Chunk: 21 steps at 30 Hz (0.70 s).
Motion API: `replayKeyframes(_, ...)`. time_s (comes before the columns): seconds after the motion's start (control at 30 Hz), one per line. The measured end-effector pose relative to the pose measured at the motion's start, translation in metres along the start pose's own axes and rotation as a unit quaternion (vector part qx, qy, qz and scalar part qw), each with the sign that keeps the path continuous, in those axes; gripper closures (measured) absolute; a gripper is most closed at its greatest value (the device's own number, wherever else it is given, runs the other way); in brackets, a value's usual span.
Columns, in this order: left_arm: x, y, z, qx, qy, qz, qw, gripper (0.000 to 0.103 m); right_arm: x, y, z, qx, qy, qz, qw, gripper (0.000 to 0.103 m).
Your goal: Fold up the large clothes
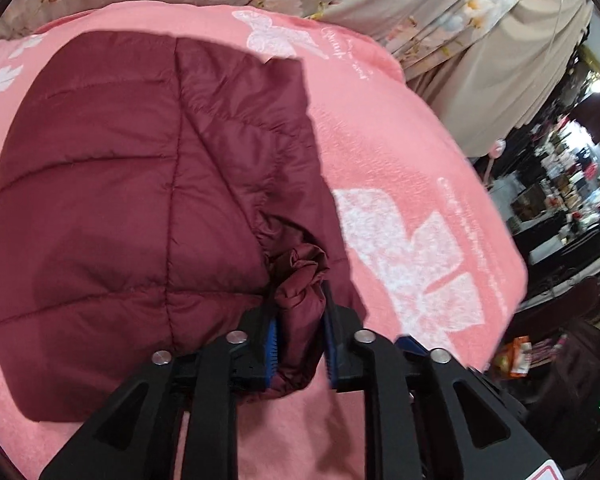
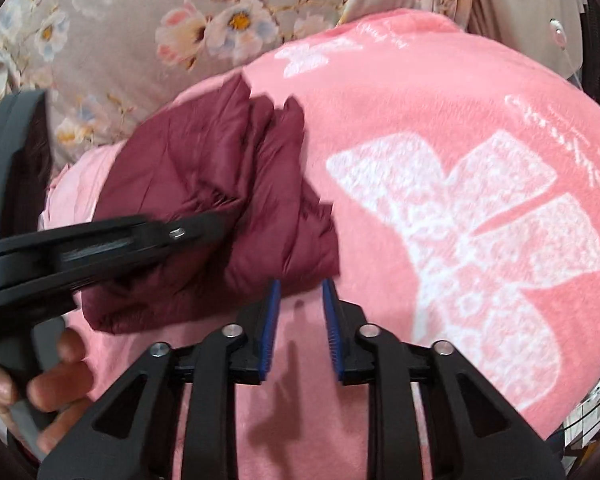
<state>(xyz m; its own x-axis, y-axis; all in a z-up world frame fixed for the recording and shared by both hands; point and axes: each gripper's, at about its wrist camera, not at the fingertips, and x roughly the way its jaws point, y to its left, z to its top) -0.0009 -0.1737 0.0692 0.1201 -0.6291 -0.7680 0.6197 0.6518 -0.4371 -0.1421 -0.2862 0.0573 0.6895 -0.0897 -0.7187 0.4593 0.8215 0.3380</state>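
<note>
Lying on the pink blanket (image 1: 420, 168) was the maroon puffer jacket (image 1: 120, 184), already bundled into a fairly compact, roughly folded shape. In the left wrist view a bunched bit of its edge was seen sitting between the jaws of the left gripper (image 1: 300, 334); whether the blue pads were actually pressing it couldn't be told, since a small gap seemed to be left on one side. The right gripper (image 2: 300, 328) was seen parted with nothing between its jaws, only blanket below, and the jacket's near corner lay just ahead and to the left. So the left hand (image 2: 48, 392) was judged the nearer one, right at the jacket's near edge. The jacket's long axis was seen running away from both grippers toward the floral sheet (image 2: 120, 40). Any next fold was reckoned to go along that line.
</note>
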Motion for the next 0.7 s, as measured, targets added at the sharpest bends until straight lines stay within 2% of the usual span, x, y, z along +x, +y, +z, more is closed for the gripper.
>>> replayKeyframes(0.07, -0.025, 0.002, -0.001, -0.007, -0.021, -0.022, 0.9995, 0.054, -0.004, 0.002, 0.011, -0.002, -0.016, 0.012, 1.0, 0.067)
replayKeyframes(0.1, -0.043, 0.004, 0.002, -0.011, -0.047, -0.024, 0.9986, 0.048, -0.008, 0.004, 0.016, -0.005, -0.025, 0.021, 0.999, 0.066)
replayKeyframes(0.13, -0.056, 0.007, 0.002, -0.013, -0.066, -0.023, 0.9975, 0.046, -0.011, 0.007, 0.02, -0.007, -0.033, 0.031, 0.999, 0.06)
replayKeyframes(0.17, -0.076, 0.013, 0.003, -0.017, -0.094, -0.016, 0.9953, 0.044, -0.013, 0.013, 0.026, -0.01, -0.042, 0.043, 0.998, 0.051)
replayKeyframes(0.27, -0.101, 0.029, 0.006, -0.033, -0.131, 0.027, 0.9905, 0.044, -0.012, 0.025, 0.038, -0.017, -0.052, 0.075, 0.996, 0.038)
replayKeyframes(0.4, -0.108, 0.068, 0.009, -0.074, -0.137, 0.114, 0.9812, 0.044, 0.011, 0.039, 0.05, -0.013, -0.025, 0.083, 0.996, 0.034)
replayKeyframes(0.5, -0.104, 0.091, 0.005, -0.104, -0.126, 0.124, 0.9787, 0.044, 0.038, 0.038, 0.045, 0.015, 0.025, 0.094, 0.995, 0.035)
replayKeyframes(0.53, -0.105, 0.097, 0.002, -0.11, -0.122, 0.127, 0.9783, 0.044, 0.047, 0.038, 0.044, 0.022, 0.044, 0.102, 0.994, 0.051)
replayKeyframes(0.57, -0.106, 0.101, 0.001, -0.113, -0.119, 0.129, 0.978, 0.044, 0.054, 0.035, 0.043, 0.025, 0.057, 0.105, 0.992, 0.075)
replayKeyframes(0.6, -0.105, 0.103, -0.002, -0.115, -0.115, 0.13, 0.978, 0.044, 0.057, 0.034, 0.042, 0.022, 0.06, 0.104, 0.993, 0.085)
replayKeyframes(0.63, -0.105, 0.104, -0.003, -0.115, -0.112, 0.128, 0.9788, 0.044, 0.053, 0.031, 0.043, 0.018, 0.051, 0.105, 0.993, 0.094)
replayKeyframes(0.7, -0.101, 0.101, 0.0, -0.11, -0.109, 0.126, 0.9798, 0.044, 0.035, 0.025, 0.049, 0.017, 0.017, 0.112, 0.993, 0.097)
